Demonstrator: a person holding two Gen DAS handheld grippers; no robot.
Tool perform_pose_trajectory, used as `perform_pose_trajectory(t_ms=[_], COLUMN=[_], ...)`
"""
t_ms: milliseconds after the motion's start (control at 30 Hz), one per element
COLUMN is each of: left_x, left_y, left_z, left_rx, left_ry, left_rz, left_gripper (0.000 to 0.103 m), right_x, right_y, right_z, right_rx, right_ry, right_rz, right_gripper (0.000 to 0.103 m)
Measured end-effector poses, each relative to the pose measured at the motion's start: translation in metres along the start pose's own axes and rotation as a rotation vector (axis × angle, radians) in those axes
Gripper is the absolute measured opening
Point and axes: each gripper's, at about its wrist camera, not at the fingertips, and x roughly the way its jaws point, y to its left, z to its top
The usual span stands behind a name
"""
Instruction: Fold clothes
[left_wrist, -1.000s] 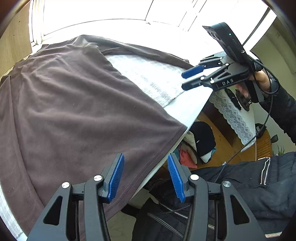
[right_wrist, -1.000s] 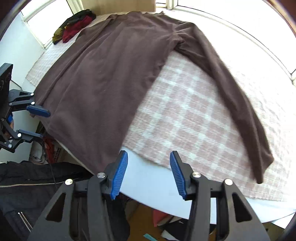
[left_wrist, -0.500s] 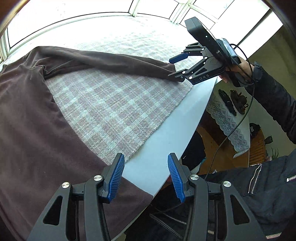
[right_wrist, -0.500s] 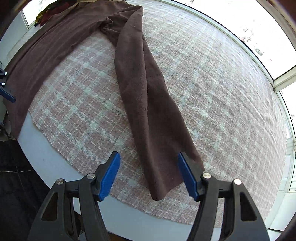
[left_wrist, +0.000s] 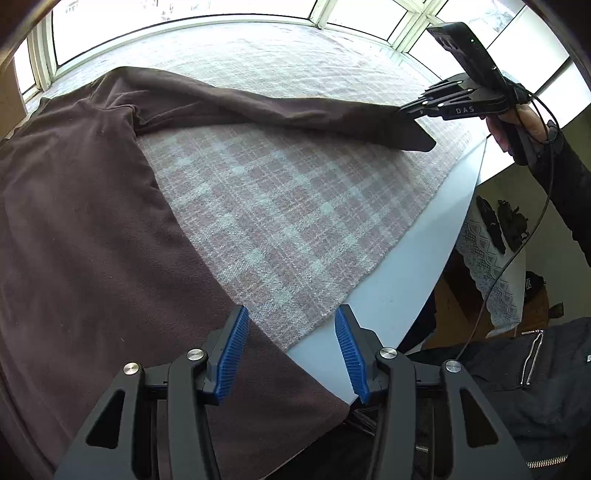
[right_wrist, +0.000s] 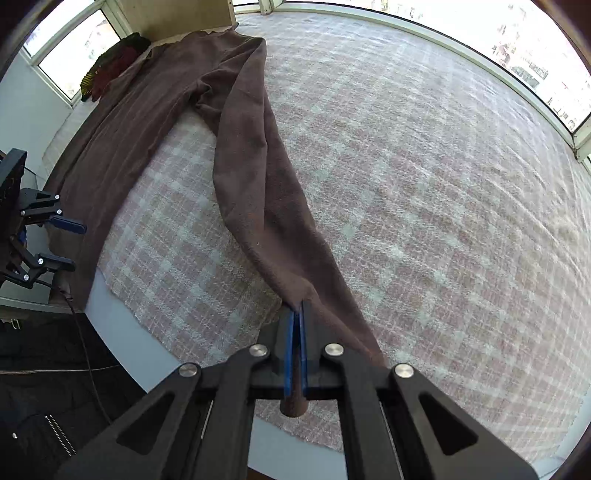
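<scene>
Two grippers work over the table: the left gripper (left_wrist: 290, 354) points steeply down with its jaws apart and nothing between them, hanging over the brown sweater's (left_wrist: 92, 240) hem at the near edge of the checked cloth (left_wrist: 277, 206). Farther off, the right gripper (right_wrist: 297, 325), also angled steeply down, has just snapped closed and is clenched on the sleeve (right_wrist: 258, 177) near its cuff. Half a second ago its jaws straddled that sleeve unclosed; a second ago both grippers hung by the sweater's body.

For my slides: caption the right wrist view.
Right gripper shut on the brown sweater's sleeve over the checked cloth.
</scene>
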Motion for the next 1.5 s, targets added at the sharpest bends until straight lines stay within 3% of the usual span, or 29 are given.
perform_pose_trajectory(t_ms=[67,133,200,233,267,300,433,667,800,1000,1067,1133,1300,1500], left_x=[-0.001,-0.003,-0.006,-0.008,-0.01,-0.011,-0.019,-0.012,-0.003,-0.007,-0.005,0.003,0.048,0.085], left_y=[0.009,0.015,0.018,0.019,0.02,0.021,0.024,0.032,0.053,0.102,0.115,0.125,0.14,0.17], left_z=[-0.002,-0.005,-0.005,-0.005,-0.004,-0.001,0.024,0.108,0.147,0.19,0.204,0.219,0.259,0.282], left_rx=[-0.03,-0.051,-0.054,-0.053,-0.051,-0.048,-0.015,0.114,0.143,0.077,0.056,0.045,0.027,-0.086], left_ry=[0.0,-0.001,-0.001,0.0,0.001,0.001,-0.012,-0.048,-0.055,-0.082,-0.079,-0.064,0.006,0.035], left_rz=[0.006,0.005,0.006,0.009,0.012,0.008,0.005,0.064,0.146,0.204,0.205,0.218,0.184,0.15], left_gripper=[0.047,0.047,0.047,0.047,0.047,0.047,0.047,0.047,0.047,0.047,0.047,0.047,0.047,0.047], right_x=[-0.018,-0.022,-0.017,-0.015,-0.015,-0.015,-0.021,-0.009,0.001,0.018,0.022,0.026,0.032,0.024], right_y=[-0.043,-0.09,-0.106,-0.108,-0.108,-0.105,-0.094,-0.092,-0.1,-0.101,-0.1,-0.098,-0.099,-0.101], right_z=[0.009,0.013,0.012,0.011,0.009,0.007,-0.008,-0.062,-0.069,-0.052,-0.048,-0.045,-0.04,-0.043], right_rx=[0.132,0.27,0.273,0.269,0.267,0.264,0.266,0.427,0.487,0.479,0.476,0.463,0.453,0.434], right_ry=[-0.052,-0.056,-0.01,0.002,0.01,0.012,-0.024,-0.053,-0.071,-0.055,-0.056,-0.045,-0.064,-0.077], right_rz=[-0.031,-0.161,-0.237,-0.258,-0.252,-0.225,-0.191,-0.022,-0.016,0.012,0.011,0.003,0.028,0.036], right_gripper=[0.003,0.006,0.013,0.022,0.028,0.042,0.052,0.053,0.053,0.052,0.043,0.021,0.019,0.019])
